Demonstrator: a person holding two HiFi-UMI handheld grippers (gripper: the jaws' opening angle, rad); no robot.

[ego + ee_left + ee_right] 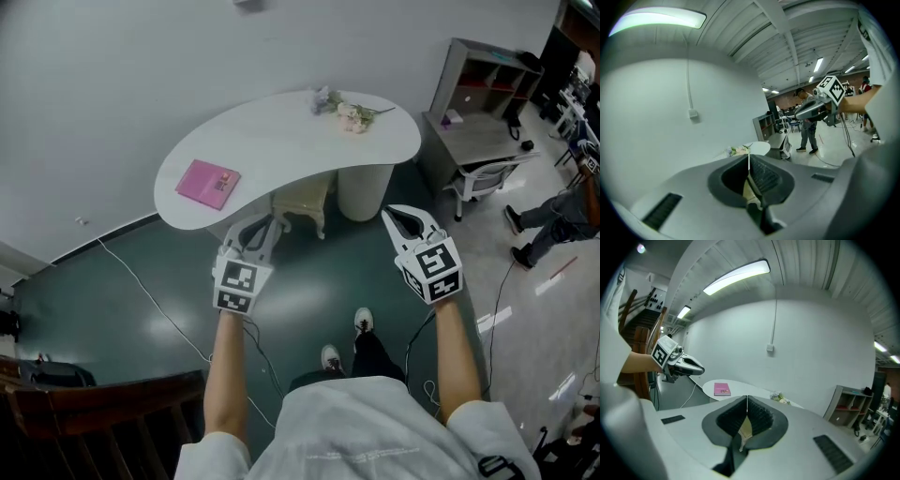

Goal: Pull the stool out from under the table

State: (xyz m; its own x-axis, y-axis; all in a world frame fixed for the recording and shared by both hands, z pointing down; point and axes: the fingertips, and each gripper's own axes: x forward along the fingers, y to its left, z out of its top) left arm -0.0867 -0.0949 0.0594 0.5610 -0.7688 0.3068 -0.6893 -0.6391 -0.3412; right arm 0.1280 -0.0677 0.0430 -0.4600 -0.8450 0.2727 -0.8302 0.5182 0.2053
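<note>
A cream stool (pixel 305 201) stands tucked under the white curved table (pixel 281 141), beside the table's round pedestal (pixel 365 190). My left gripper (pixel 273 223) hovers in front of the table's near edge, just left of the stool, shut and holding nothing. My right gripper (pixel 388 214) hangs to the stool's right, also shut and empty. In the left gripper view the closed left gripper (pixel 749 158) points at the table top (pixel 761 148). In the right gripper view the closed right gripper (pixel 747 400) does the same, with the left gripper (pixel 679 363) at the left.
A pink book (pixel 208 183) and a bunch of flowers (pixel 349 114) lie on the table. A grey shelf unit (pixel 478 94) and an office chair (pixel 487 174) stand at the right, with a person's legs (pixel 548 220) beyond. A cable (pixel 159 309) crosses the green floor; a wooden chair (pixel 94 403) is at the lower left.
</note>
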